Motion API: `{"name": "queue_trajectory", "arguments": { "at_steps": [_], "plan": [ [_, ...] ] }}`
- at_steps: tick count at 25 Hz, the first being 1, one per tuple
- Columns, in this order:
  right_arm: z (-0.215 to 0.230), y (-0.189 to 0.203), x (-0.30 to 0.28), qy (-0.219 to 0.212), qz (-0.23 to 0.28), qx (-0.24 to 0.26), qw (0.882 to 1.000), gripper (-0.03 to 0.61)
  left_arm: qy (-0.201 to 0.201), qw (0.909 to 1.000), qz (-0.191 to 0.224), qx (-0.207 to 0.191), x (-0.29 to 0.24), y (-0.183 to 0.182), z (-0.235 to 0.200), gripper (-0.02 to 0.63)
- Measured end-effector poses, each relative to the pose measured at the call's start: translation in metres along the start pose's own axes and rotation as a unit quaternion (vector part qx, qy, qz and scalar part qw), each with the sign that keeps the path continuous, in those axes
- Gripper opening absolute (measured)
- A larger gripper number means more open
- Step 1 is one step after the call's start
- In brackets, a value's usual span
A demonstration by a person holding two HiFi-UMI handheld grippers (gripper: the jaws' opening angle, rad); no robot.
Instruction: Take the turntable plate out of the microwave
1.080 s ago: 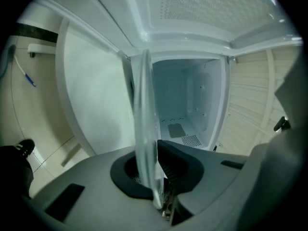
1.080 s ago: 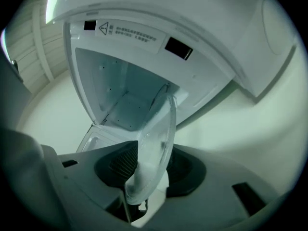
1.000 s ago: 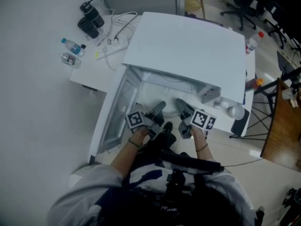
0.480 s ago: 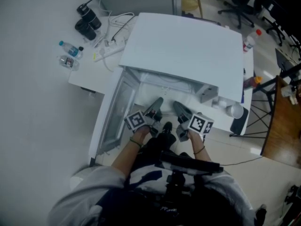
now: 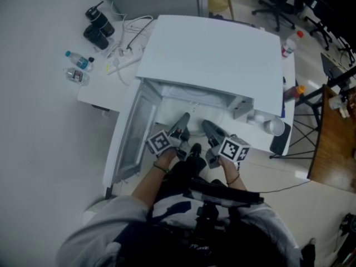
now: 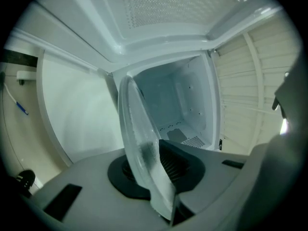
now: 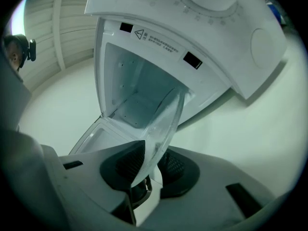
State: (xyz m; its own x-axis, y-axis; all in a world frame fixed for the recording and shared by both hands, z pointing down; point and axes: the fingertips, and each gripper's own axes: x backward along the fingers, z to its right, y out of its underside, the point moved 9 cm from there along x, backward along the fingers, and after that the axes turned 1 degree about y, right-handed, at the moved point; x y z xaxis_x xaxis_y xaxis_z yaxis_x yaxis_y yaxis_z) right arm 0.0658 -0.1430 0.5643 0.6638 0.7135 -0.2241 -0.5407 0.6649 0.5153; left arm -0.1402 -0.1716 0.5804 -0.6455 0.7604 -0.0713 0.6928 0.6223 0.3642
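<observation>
The clear glass turntable plate stands on edge between the pads of my left gripper, in front of the open cavity of the white microwave. Its other side is pinched by my right gripper. In the head view both grippers, left and right, reach side by side into the mouth of the oven. The left jaws have just been opening a little and the right jaws closing a little, with the plate between both pairs. The plate itself is barely visible from above.
The microwave door hangs open to the left. On the table behind lie water bottles, black flasks and a power strip with cables. A red-capped bottle stands at the right, near a wooden desk.
Both grippers stay at the oven's mouth holding the plate. The left gripper has rolled slightly, and the head view has shifted a little.
</observation>
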Motion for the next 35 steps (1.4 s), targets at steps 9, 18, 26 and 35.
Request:
{"name": "queue_trajectory", "arguments": {
  "at_steps": [9, 18, 26, 35],
  "plan": [
    [-0.014, 0.016, 0.019, -0.011, 0.002, 0.012, 1.0, 0.086, 0.019, 0.9994, 0.01, 0.026, 0.021, 0.017, 0.016, 0.051],
    [-0.034, 0.04, 0.057, -0.03, 0.006, 0.028, 0.999, 0.086, 0.027, 0.9993, 0.018, -0.021, 0.061, 0.039, 0.036, 0.051],
    [-0.052, 0.077, 0.111, -0.033, 0.002, 0.047, 0.998, 0.086, 0.041, 0.9982, 0.033, -0.031, 0.111, 0.085, 0.058, 0.052],
    [-0.067, 0.125, 0.17, -0.046, 0.004, 0.057, 0.997, 0.091, 0.09, 0.9946, 0.05, -0.015, 0.162, 0.138, 0.088, 0.052]
  ]
}}
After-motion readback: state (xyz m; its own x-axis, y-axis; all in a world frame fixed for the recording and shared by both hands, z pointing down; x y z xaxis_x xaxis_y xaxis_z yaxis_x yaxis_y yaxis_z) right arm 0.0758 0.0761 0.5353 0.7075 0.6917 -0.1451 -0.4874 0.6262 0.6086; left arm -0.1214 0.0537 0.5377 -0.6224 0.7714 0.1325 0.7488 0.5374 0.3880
